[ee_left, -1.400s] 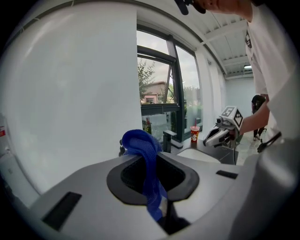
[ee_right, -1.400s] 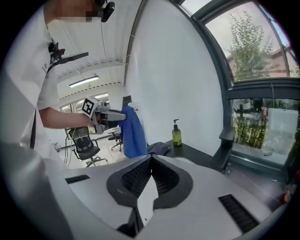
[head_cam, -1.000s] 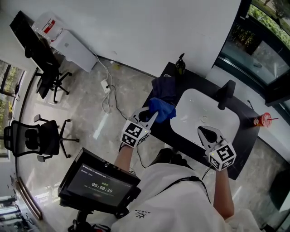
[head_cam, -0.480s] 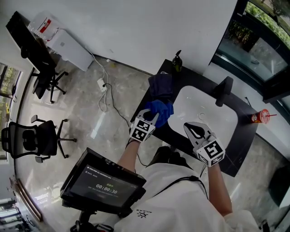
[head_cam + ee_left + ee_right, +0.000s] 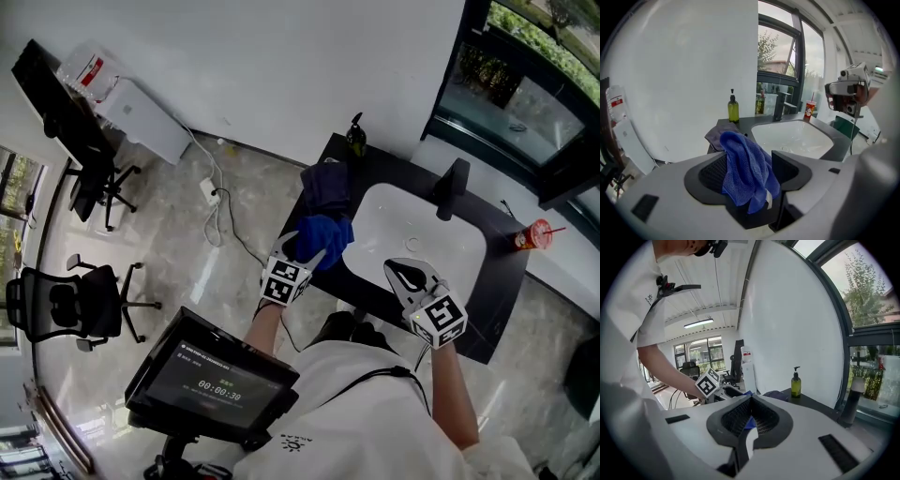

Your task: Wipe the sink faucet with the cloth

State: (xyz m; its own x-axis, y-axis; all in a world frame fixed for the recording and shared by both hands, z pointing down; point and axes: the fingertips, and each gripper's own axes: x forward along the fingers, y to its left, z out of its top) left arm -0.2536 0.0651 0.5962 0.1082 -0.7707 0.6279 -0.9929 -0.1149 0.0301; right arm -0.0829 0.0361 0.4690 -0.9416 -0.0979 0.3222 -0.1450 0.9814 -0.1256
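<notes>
My left tool [image 5: 749, 153], jaws just opened, is standing apart around the blue cloth [image 5: 328, 232] at the table's [image 5: 394, 159] left edge. My right tool [image 5: 751, 401] is hovering with its jaws together. Wiping is probably pending, calling for a regrip and a carry to the faucet [image 5: 451, 187].

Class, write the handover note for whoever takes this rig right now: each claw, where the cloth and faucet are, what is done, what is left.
Left claw: jaws apart, just been opening, blue cloth bunched between them, not pinched.
Right claw: shut, empty, near the sink's front edge.
The cloth is at the counter's edge left of the sink, beside a dark cloth; the faucet stands behind the basin, no claw on it.
Done: cannot tell whether the faucet was wiped.
Left: probably re-grip the blue cloth and carry it to the faucet.
</notes>
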